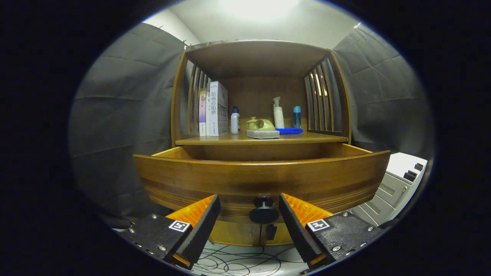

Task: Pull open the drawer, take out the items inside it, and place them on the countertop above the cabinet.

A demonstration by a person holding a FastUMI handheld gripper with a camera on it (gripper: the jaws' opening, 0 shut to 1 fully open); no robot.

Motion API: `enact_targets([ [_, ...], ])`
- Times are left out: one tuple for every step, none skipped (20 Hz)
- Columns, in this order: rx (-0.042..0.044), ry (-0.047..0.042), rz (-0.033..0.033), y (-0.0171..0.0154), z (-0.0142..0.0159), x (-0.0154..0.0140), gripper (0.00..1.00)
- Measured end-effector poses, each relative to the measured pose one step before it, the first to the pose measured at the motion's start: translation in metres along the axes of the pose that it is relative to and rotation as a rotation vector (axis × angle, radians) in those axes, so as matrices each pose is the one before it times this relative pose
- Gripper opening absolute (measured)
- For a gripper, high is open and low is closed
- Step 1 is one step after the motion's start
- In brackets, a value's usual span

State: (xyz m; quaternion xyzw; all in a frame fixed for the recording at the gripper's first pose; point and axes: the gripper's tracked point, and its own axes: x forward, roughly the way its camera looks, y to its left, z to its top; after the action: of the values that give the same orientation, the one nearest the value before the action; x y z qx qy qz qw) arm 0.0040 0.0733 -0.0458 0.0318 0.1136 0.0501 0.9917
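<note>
The wooden drawer (261,176) stands pulled out of the cabinet, its curved front facing me. Its black knob (264,210) sits in the gap between my two fingers, touching neither. My gripper (249,205) is open, its orange-backed black fingers (205,222) on either side of the knob. The drawer's front hides its inside, so I cannot see any items in it. Above the drawer is the countertop (215,140), which carries a grey sponge (263,134), a green object (264,125), a blue cloth (289,130) and bottles.
Books (216,109) stand at the countertop's left, with a white bottle (235,120) beside them. A pump bottle (278,113) and a blue bottle (297,117) stand at the back. Slatted side walls enclose the shelf. A white-grey unit (399,180) sits to the right. Cables (238,262) lie on the floor.
</note>
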Motion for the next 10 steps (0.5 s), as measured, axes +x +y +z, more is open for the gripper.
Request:
enact_targets([
  [0.00562,0.00395,-0.00038,-0.00145,-0.00105,0.00302,0.95],
  [0.00489,0.0019,-0.00196,-0.00223,0.00026,0.0028,0.95],
  [0.00145,-0.00039,-0.00103,-0.00207,0.00111,0.0044,0.95],
  [-0.00286,-0.00061,-0.00192,-0.00136,0.00124,0.00331,0.95],
  [-0.0016,0.01535,-0.008,-0.00201,-0.00059,0.0028,0.95],
  [0.00164,-0.00914,-0.0024,-0.00101,0.00036,-0.00098,0.95],
  [0.00261,-0.00482,-0.00422,0.00096,0.00013,0.00021,0.94],
  [-0.00845,-0.00716,-0.0083,-0.00026,0.00058,0.0008,0.94],
  [-0.00938,0.00147,-0.011,-0.00086,-0.00031,0.00058,0.94],
  [-0.00828,0.00083,-0.01076,-0.00115,0.00012,0.00261,0.94],
])
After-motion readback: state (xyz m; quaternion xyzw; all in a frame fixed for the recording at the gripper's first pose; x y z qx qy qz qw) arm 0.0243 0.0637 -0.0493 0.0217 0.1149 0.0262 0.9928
